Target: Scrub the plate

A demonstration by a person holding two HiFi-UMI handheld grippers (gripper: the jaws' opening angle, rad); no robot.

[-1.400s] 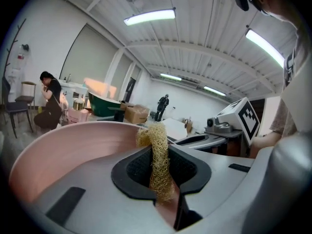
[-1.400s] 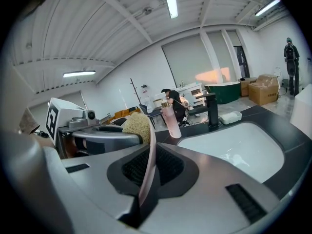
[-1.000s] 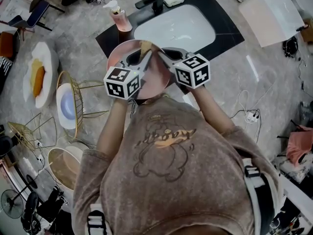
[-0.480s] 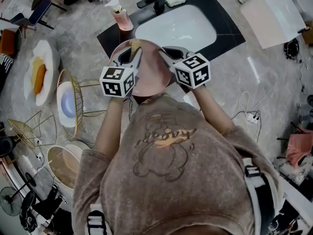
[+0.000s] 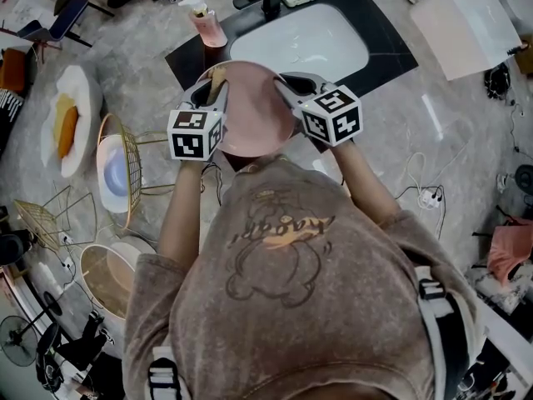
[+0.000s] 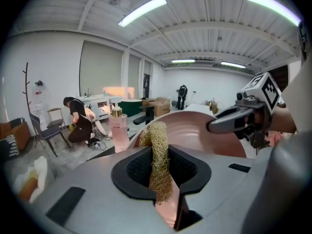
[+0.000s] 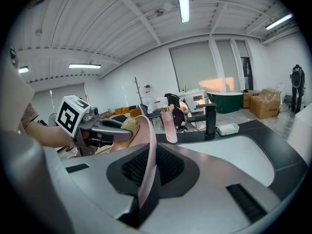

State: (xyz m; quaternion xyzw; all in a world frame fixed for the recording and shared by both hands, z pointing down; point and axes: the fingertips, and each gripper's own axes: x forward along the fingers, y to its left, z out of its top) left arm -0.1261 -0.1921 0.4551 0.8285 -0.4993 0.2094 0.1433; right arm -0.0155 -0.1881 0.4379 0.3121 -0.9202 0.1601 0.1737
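Right tool is clamped on the rim of the pink plate, holding it up, tilted on edge, just this side of the sink. Left tool is pinched tight on a golden scrubber, which sits at the plate's far-left rim. The plate's hollow face lies to the scrubber's right, so I'd judge the next stroke sweeps rightward across it.

Tilted pink plate clamped in fingers of right gripper, left gripper holding scourer against it, white sink behind
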